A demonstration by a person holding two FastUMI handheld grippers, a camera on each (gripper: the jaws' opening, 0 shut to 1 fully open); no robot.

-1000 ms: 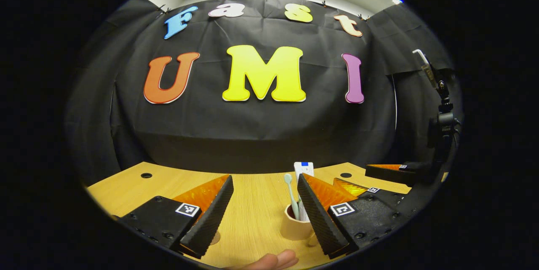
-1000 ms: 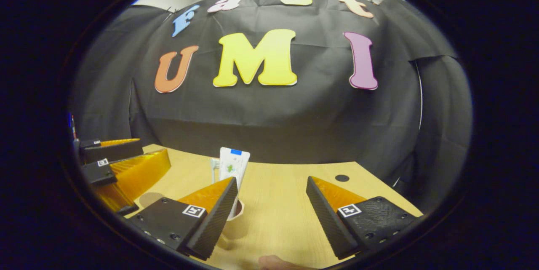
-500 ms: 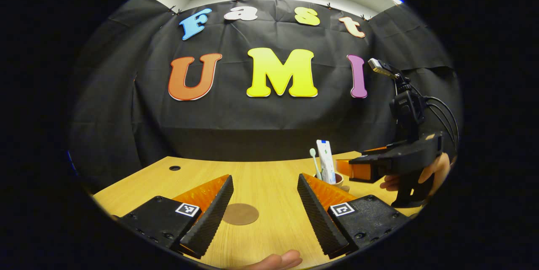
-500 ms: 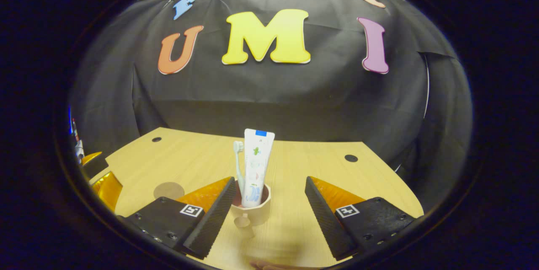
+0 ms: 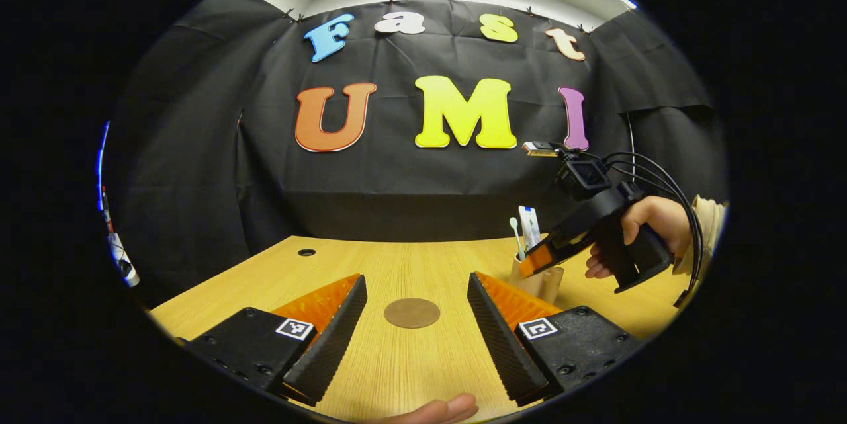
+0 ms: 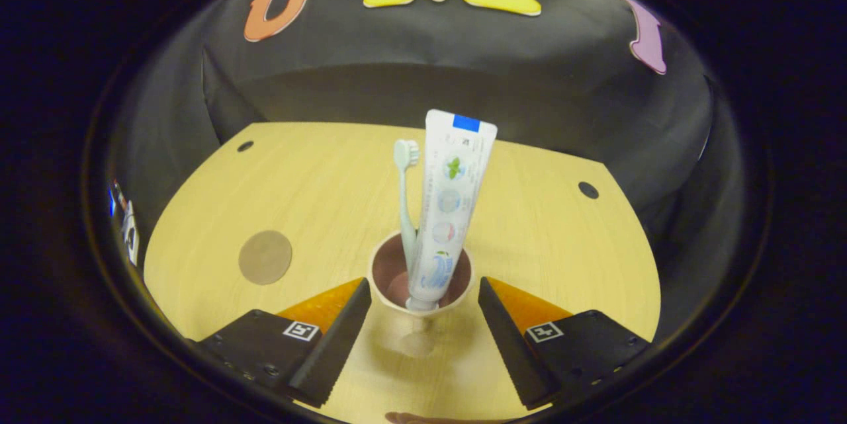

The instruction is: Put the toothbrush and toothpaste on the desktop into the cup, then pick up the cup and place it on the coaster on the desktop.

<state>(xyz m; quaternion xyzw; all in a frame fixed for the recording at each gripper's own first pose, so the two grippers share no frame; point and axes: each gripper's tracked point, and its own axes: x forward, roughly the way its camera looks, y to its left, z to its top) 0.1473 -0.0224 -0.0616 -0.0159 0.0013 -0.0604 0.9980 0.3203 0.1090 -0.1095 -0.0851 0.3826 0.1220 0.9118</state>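
Right gripper (image 6: pixel 418 328) sits low over the tabletop (image 6: pixel 317 179), jaws wide, and the cup (image 6: pixel 421 282) stands just ahead of the fingertips, centred in the gap and not yet gripped. The toothpaste (image 6: pixel 448 202) and toothbrush (image 6: pixel 405 202) already stand in the cup, both leaning back away from the gripper, so that part looks done. The coaster (image 6: pixel 265 256) lies bare, well to the left of the cup.

In the left gripper view, the left gripper (image 5: pixel 415 335) hangs with jaws wide and nothing between them, the coaster (image 5: pixel 411 312) just beyond its tips. Farther right, a hand (image 5: pixel 645 229) tips the right gripper down at the cup (image 5: pixel 537 278).

Step in hand, I judge, is the grasp. Slide forward until the fingers flank the cup wall below the rim, then close squarely. The tall tube makes it top-heavy, so lift straight and carry it upright to the coaster.
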